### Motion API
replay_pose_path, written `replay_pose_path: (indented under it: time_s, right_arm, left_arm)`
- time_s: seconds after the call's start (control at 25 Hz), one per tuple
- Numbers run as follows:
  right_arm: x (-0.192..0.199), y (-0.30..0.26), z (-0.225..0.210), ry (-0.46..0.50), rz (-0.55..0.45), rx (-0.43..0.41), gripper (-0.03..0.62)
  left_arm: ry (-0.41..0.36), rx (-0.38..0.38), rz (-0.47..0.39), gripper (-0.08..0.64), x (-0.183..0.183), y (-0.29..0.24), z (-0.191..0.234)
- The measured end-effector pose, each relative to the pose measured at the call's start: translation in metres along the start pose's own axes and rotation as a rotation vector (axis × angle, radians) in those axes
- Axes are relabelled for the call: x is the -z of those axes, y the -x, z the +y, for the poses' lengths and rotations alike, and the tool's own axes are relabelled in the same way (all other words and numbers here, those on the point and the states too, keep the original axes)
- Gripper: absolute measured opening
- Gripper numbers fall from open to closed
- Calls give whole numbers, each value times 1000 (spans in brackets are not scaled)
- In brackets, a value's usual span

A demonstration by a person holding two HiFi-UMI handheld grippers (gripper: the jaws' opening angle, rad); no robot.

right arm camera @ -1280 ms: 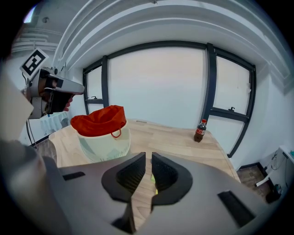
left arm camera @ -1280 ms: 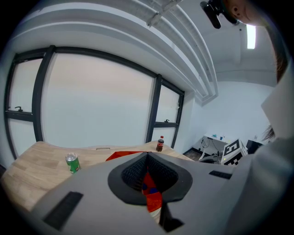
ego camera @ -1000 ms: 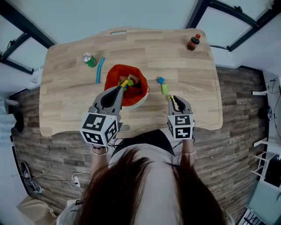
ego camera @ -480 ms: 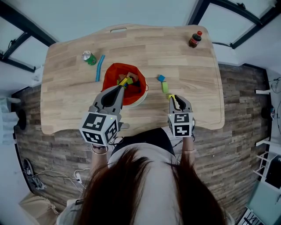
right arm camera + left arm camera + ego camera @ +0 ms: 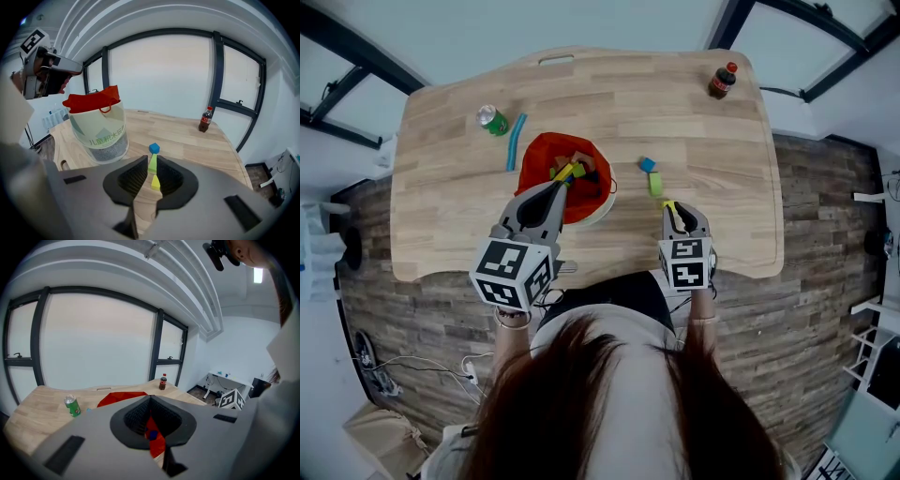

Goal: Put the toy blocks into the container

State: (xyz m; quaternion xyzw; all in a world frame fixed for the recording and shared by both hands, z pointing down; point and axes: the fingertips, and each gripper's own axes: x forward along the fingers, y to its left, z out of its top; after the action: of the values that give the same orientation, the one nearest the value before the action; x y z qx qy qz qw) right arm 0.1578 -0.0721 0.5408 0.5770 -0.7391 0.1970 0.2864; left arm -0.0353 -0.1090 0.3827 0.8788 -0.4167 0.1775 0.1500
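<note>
Head view, left hand-held gripper [image 5: 562, 184]: is reaching forward over the red container [image 5: 542, 155] on the tabletop [image 5: 703, 131].
Left gripper view, jaws: are touching at the tips, nothing between.
Right gripper view, right hand-held gripper [image 5: 150, 160]: is tilting downward, pinching a yellow block [image 5: 155, 183]; a green block [image 5: 153, 164] is lying just ahead.

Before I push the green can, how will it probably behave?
The green can stands upright on a narrow base, so a high push may tip it. Being round, it would probably roll on the smooth table. Full or empty, I cannot tell.
</note>
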Motion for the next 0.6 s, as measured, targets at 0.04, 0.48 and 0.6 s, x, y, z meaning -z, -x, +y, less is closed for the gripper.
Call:
replay_pose_path:
  time_s: [0.04, 0.48, 0.6]
  right_arm:
    - [1, -1, -1, -1, 3, 0, 48]
    - [15, -14, -6, -11, 28, -10, 49]
    - [19, -17, -7, -20, 34, -18, 55]
  left_arm:
    - [-1, -2, 2, 9, 0, -1, 0]
    - [-20, -12, 32, 9, 2, -7, -5]
    - [-27, -12, 42, 9, 2, -10, -7]
